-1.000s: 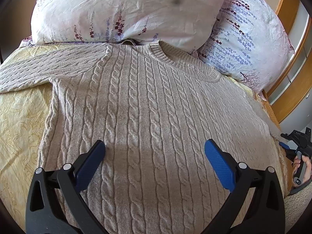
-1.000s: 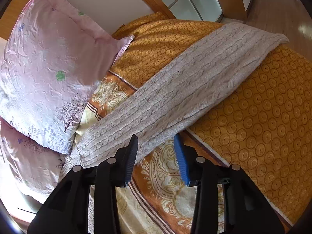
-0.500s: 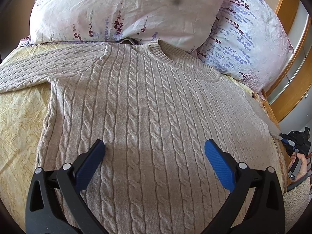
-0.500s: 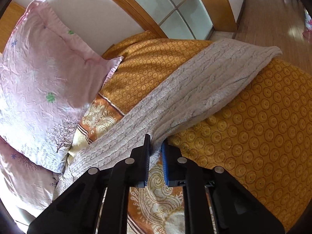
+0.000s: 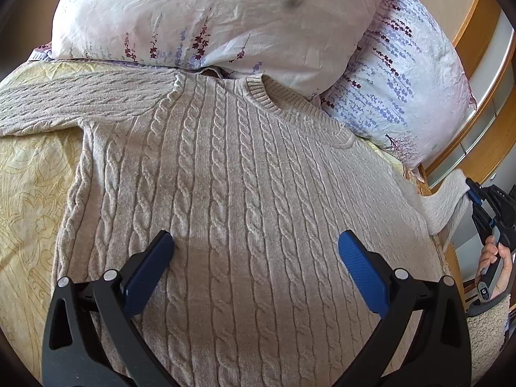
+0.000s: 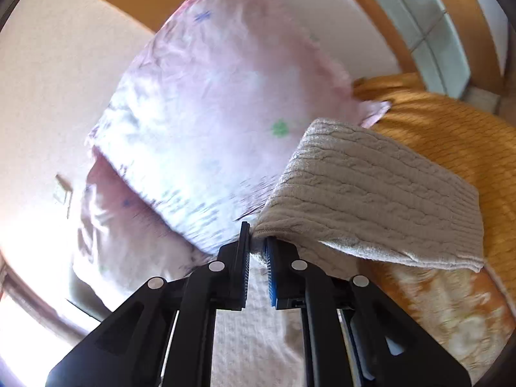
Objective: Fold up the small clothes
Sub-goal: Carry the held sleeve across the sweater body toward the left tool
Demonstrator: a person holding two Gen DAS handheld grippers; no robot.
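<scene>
A beige cable-knit sweater [image 5: 245, 200] lies flat on the bed, neck toward the pillows, its left sleeve [image 5: 74, 103] stretched out sideways. My left gripper [image 5: 256, 254] hovers open over the sweater's lower body, with nothing between its blue pads. My right gripper [image 6: 258, 245] is shut on the right sleeve [image 6: 371, 200], which is lifted off the bedspread and drapes over to the right of the jaws. In the left wrist view the right gripper [image 5: 474, 193] shows at the far right edge, held by a hand [image 5: 493, 261], with the sleeve [image 5: 448, 200] pulled up from the bed.
Two floral pillows [image 5: 225, 19] [image 5: 403, 84] lean at the head of the bed, just past the sweater's collar. A pale yellow sheet [image 5: 29, 187] lies left of the sweater, an orange patterned bedspread [image 6: 451, 142] on the right side. A wooden-framed cabinet [image 5: 487, 122] stands beyond the bed's right edge.
My right gripper shut on the right sleeve, then rose and turned, lifting the sleeve off the orange bedspread. My left gripper stayed open over the sweater's body.
</scene>
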